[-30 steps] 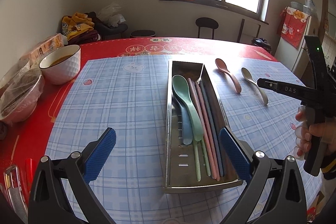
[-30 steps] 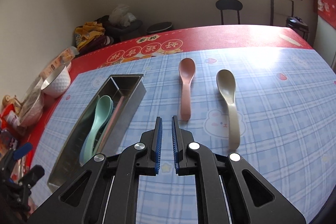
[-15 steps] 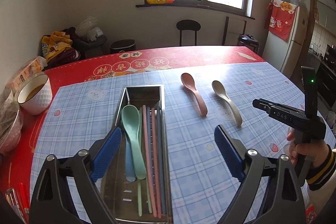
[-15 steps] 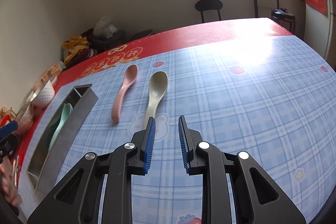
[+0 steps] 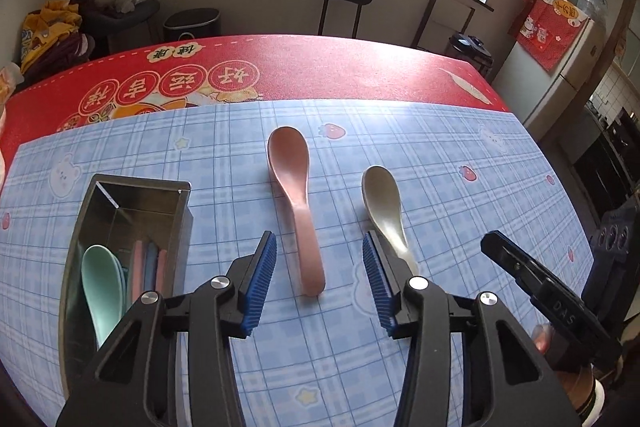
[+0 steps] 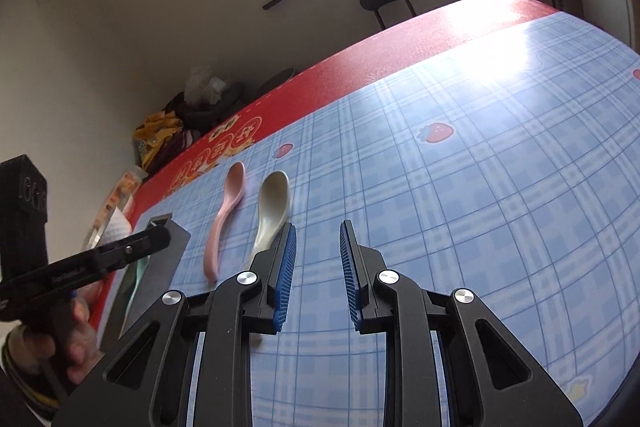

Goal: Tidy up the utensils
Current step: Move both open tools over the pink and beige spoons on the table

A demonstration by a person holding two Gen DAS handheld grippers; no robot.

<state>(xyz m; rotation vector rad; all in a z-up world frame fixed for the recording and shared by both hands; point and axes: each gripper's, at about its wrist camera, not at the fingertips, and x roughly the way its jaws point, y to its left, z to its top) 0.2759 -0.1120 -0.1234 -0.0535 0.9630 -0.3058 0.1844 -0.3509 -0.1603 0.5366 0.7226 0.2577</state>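
Swinging off the steel tray [image 5: 120,195], the left gripper [image 5: 319,281] now straddles the pink spoon [image 5: 298,203], jaws narrowing (nothing pinched yet); pickup looks imminent.

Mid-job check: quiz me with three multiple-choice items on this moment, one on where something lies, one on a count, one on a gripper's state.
1. Where is the pink spoon?
A. in the metal tray
B. on the checked cloth, between the tray and the grey spoon
C. in the right gripper

2. How many spoons lie loose on the cloth?
A. one
B. two
C. four

3. The left gripper is:
A. clamped on a spoon
B. open, holding nothing
C. inside the tray

Answers:
1 B: it lies right of the metal tray and left of the grey spoon.
2 B: only pink and grey lie outside.
3 B: its jaws, just closing, flank the pink handle without pressing it.
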